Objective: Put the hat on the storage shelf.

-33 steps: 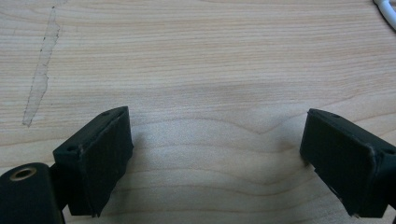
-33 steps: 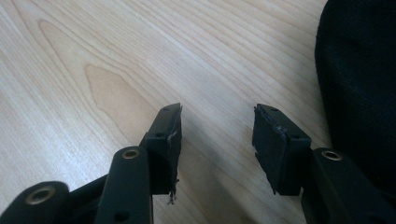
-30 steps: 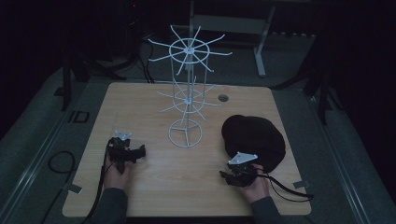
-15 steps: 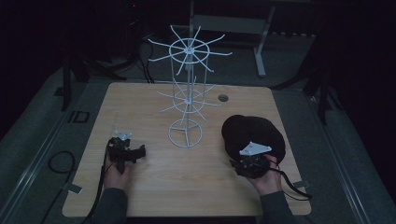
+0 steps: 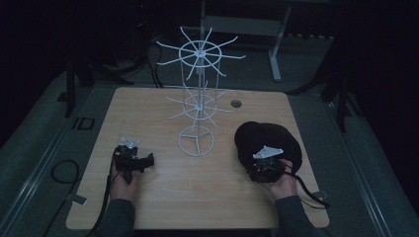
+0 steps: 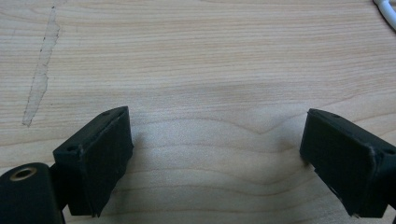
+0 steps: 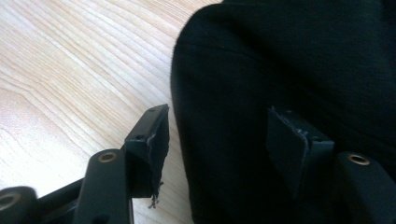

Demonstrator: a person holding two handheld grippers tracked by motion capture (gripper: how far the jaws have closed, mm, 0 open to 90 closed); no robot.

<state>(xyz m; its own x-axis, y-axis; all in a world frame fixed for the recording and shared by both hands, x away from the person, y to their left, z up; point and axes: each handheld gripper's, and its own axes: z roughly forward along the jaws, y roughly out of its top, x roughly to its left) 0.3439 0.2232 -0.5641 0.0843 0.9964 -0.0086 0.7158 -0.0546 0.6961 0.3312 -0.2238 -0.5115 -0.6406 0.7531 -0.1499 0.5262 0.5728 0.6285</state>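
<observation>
Hovering wide-jawed at the near edge of the black hat (image 5: 267,140), right gripper (image 5: 264,170) having just been spreading its jaws, now standing as far apart as can be, nothing pinched: in the right gripper view the right gripper (image 7: 217,140) straddling the hat's (image 7: 289,60) rim, dark cloth lying between the pads but not being pressed, left pad over bare wooden table (image 7: 70,70), right pad over the fabric. Sitting low at the near left, left gripper (image 5: 133,160) likewise gaping, empty; in its own view the left gripper (image 6: 215,144) showing plain table (image 6: 210,60) between the jaws, touching nothing. Lying on the right side of the table (image 5: 158,106), the hat, its near part being covered by the right gripper and hand, shape hard to read in the dim light. Standing farther back at mid-table, a white wire rack (image 5: 197,98), a sliver of its base cutting into the left gripper view's corner (image 6: 386,9). Fading into darkness beyond the far edge, the room.
</observation>
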